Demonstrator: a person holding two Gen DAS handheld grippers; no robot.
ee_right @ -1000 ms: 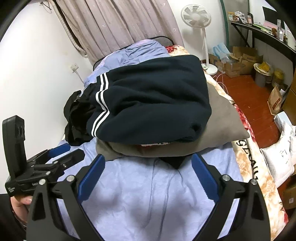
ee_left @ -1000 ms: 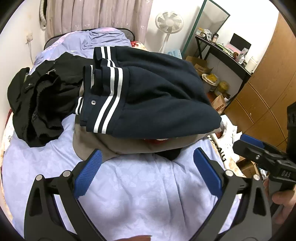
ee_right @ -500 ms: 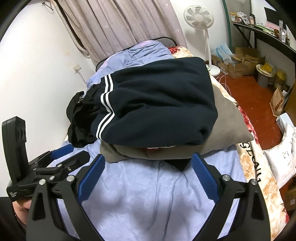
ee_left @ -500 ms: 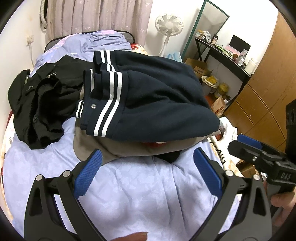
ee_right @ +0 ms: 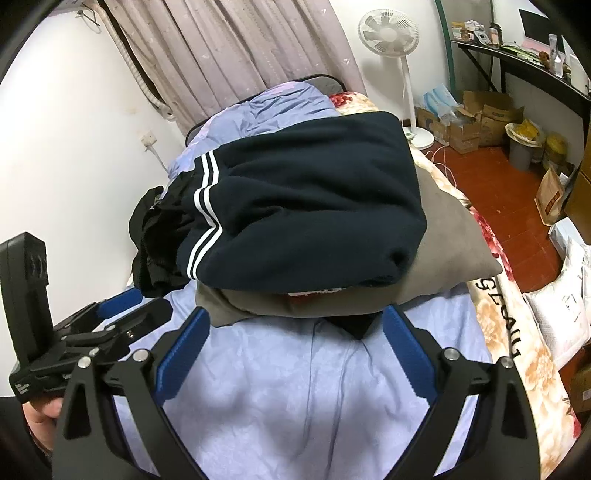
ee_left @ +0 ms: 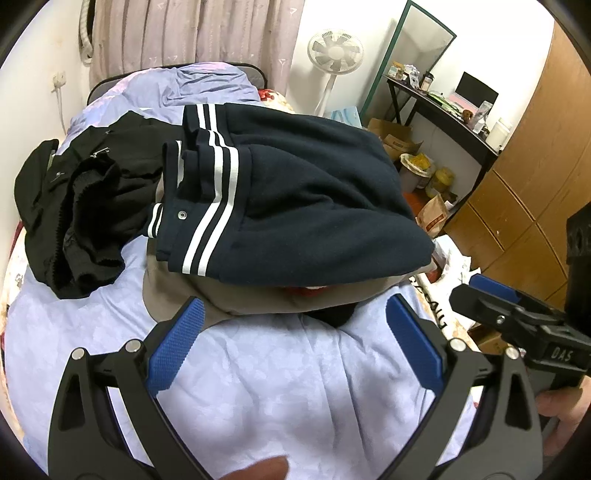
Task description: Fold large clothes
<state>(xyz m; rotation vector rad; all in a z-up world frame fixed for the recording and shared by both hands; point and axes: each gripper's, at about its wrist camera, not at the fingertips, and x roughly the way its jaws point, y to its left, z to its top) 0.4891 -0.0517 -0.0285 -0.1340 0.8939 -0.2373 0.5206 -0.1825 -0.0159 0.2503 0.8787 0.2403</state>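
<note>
A folded navy garment with white stripes (ee_left: 295, 206) (ee_right: 306, 206) lies on top of a stack, over a folded grey-brown garment (ee_left: 266, 299) (ee_right: 447, 243) on the bed. A crumpled black garment (ee_left: 77, 206) (ee_right: 159, 236) lies to the stack's left. My left gripper (ee_left: 295, 343) is open and empty, just short of the stack's near edge. My right gripper (ee_right: 295, 343) is open and empty too, beside it. Each gripper shows in the other's view, the right one (ee_left: 517, 325) and the left one (ee_right: 92, 332).
The bed has a lilac sheet (ee_left: 277, 387) and a floral blanket (ee_right: 517, 350) along its right edge. A fan (ee_right: 388, 33), cardboard boxes (ee_right: 476, 118), a bin (ee_right: 521, 144) and a desk (ee_left: 439, 107) stand on the right. A wall is on the left.
Both grippers have moved a little closer to the stack and stay open. The clothes have not moved.
</note>
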